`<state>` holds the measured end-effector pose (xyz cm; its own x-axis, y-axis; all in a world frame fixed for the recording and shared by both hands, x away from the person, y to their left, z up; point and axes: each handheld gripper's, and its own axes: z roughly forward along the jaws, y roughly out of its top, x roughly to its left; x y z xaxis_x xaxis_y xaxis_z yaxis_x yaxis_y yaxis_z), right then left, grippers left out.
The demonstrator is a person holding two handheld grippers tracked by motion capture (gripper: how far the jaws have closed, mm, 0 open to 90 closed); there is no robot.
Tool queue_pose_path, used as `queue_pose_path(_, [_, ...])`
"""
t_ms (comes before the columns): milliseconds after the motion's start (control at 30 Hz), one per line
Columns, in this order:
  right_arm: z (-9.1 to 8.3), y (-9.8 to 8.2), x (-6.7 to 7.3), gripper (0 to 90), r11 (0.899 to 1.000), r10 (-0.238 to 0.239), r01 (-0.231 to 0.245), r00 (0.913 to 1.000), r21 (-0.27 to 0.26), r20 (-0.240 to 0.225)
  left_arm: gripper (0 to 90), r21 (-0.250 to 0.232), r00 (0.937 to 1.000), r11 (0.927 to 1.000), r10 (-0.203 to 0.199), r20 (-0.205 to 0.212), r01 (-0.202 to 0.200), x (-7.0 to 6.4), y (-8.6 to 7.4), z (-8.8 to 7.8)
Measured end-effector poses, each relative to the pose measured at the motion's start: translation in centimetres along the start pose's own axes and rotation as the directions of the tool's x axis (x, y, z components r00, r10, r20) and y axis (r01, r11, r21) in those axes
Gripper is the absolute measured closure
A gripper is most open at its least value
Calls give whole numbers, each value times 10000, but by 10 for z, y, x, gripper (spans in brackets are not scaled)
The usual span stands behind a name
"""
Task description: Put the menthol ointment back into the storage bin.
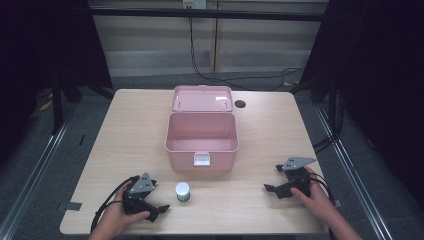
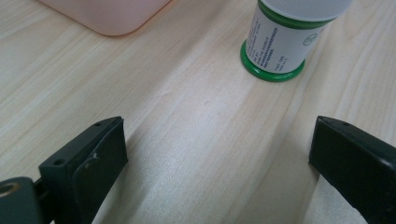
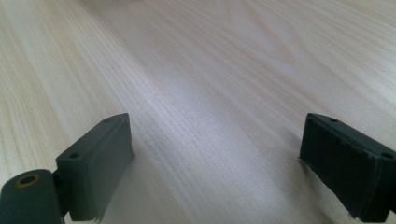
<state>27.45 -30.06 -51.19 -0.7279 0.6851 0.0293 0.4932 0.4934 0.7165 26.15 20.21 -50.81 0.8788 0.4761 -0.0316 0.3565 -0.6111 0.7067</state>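
Small bottle (image 1: pixel 182 191) stands upright on the wooden table (image 1: pixel 280 130), just in front of the open pink box (image 1: pixel 201 135): white cap, white printed label, green band under the cap, green base ring. Left gripper (image 1: pixel 155 196) sits just left of it, jaws spread wide, holding nothing. Right gripper (image 1: pixel 273 178) rests well apart at the table's right, jaws equally wide, empty. Box lid is tipped back, interior bare.
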Motion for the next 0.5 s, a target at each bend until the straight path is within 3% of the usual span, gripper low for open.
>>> queue_pose_path(133, [0,0,0,89,10000,-6,6,10000,0,0,35,218,9998,9997,-133,-127,136,-1,3,1])
queue_pose_path(233, [0,0,0,89,10000,-2,2,10000,0,0,44,985,9987,9943,-387,-335,419,-5,12,0])
queue_pose_path(300, [0,0,0,88,10000,0,0,10000,3,-2,69,1709,9974,9832,-570,-434,637,-9,20,0])
queue_pose_path(367, [0,0,0,89,10000,5,-5,10000,2,0,147,2269,9985,9726,-449,-317,509,-11,28,-2])
queue_pose_path(433, [0,0,0,89,10000,2,-2,10000,5,1,187,2864,9990,9572,-375,-234,426,-12,34,-2])
queue_pose_path(500, [0,0,0,89,10000,3,-3,10000,13,12,210,3270,9975,9424,-672,-202,701,-13,39,-2])
